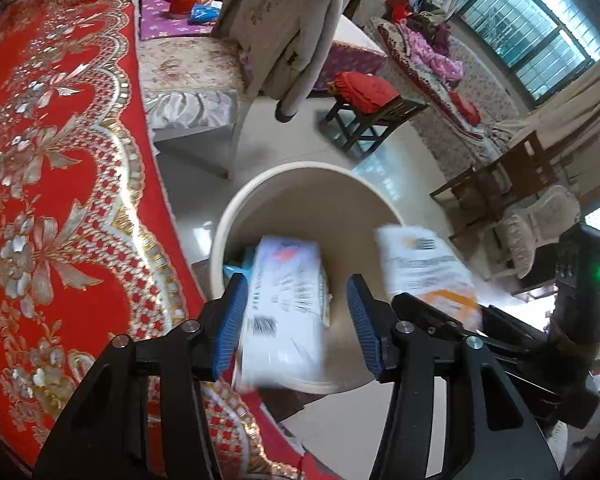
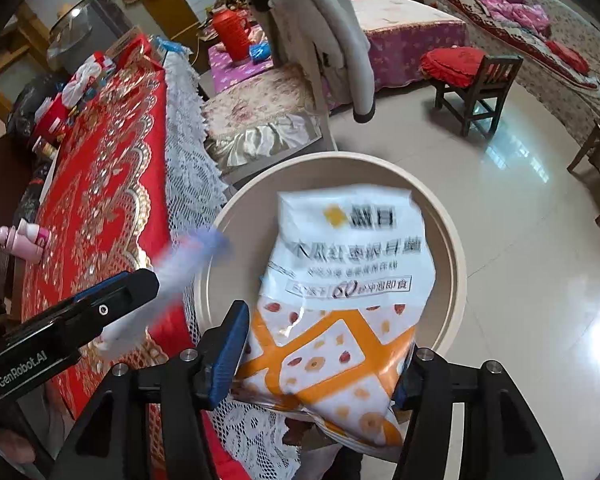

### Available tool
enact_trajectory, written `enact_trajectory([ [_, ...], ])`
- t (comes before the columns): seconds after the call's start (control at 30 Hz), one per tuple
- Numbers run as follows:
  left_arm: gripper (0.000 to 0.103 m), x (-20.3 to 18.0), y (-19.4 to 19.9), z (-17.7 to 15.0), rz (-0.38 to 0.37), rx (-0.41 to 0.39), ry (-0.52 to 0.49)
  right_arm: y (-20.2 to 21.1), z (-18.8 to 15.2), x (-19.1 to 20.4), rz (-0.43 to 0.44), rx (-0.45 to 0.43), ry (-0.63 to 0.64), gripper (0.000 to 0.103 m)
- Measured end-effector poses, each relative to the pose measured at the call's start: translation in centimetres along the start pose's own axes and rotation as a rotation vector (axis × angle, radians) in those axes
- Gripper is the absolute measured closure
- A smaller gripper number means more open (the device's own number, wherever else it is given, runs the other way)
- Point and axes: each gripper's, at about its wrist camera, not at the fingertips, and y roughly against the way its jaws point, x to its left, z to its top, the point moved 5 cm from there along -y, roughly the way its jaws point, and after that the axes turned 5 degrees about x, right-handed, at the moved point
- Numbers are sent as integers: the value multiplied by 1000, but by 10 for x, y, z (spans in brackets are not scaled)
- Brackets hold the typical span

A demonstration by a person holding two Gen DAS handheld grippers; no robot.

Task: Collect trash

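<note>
A round beige bin [image 1: 300, 168] stands on the floor beside the red-clothed table [image 1: 60, 160]. My left gripper [image 1: 296, 278] hangs over it with its jaws apart. A blurred white printed packet [image 1: 284, 312] lies between them, against the left pad and clear of the right one. From the right wrist, that packet [image 2: 180, 268] is a streak at the tip of the left gripper [image 2: 140, 284]. My right gripper [image 2: 328, 332] is above the bin [image 2: 340, 158]. A white and orange snack bag [image 2: 340, 280], blurred at the top, sits loosely between its spread jaws and hides the right pad.
The table's red cloth [image 2: 108, 200] and white lace edge [image 2: 188, 160] run along the left of the bin. Bottles and packets crowd the table's far end [image 2: 60, 96]. A padded chair with a hanging coat [image 2: 320, 40], a red-cushioned stool [image 2: 468, 76] and a tiled floor [image 2: 520, 260] lie beyond.
</note>
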Motion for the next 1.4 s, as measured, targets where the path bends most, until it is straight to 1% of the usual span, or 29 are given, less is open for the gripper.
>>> enact_trajectory([
  [0.03, 44, -1, 1, 0, -10, -6, 0, 0, 0, -1, 1, 0, 2, 36],
  [0.07, 43, -2, 3, 0, -15, -15, -2, 1, 0, -1, 2, -4, 5, 33],
  [0.23, 41, 1, 12, -2, 26, -52, -10, 8, -4, 2, 3, -26, 12, 33],
  [0.3, 41, 2, 20, -4, 50, -82, -10, 13, -6, 5, -1, -42, 25, 33],
  [0.47, 41, 1, 43, -10, 119, -141, -21, 39, -13, 15, -36, -128, 56, 33],
  [0.57, 41, 1, 57, -13, 144, -178, -28, 55, -14, 20, -58, -180, 69, 33],
  [0.6, 41, 1, 62, -14, 150, -192, -30, 65, -15, 23, -63, -210, 74, 33],
  [0.77, 41, -7, 89, -14, 152, -264, -59, 103, -15, 29, -83, -330, 69, 33],
  [0.87, 41, -13, 103, -13, 154, -301, -81, 120, -13, 31, -102, -379, 70, 33],
  [1.03, 41, -26, 126, -12, 186, -369, -136, 139, -13, 38, -117, -440, 66, 33],
  [1.17, 41, -31, 136, -13, 185, -406, -172, 150, -13, 43, -128, -485, 63, 32],
  [1.23, 41, -33, 141, -14, 182, -421, -180, 153, -13, 46, -126, -500, 61, 31],
  [1.4, 41, -34, 153, -15, 178, -467, -192, 158, -14, 52, -131, -526, 68, 30],
])
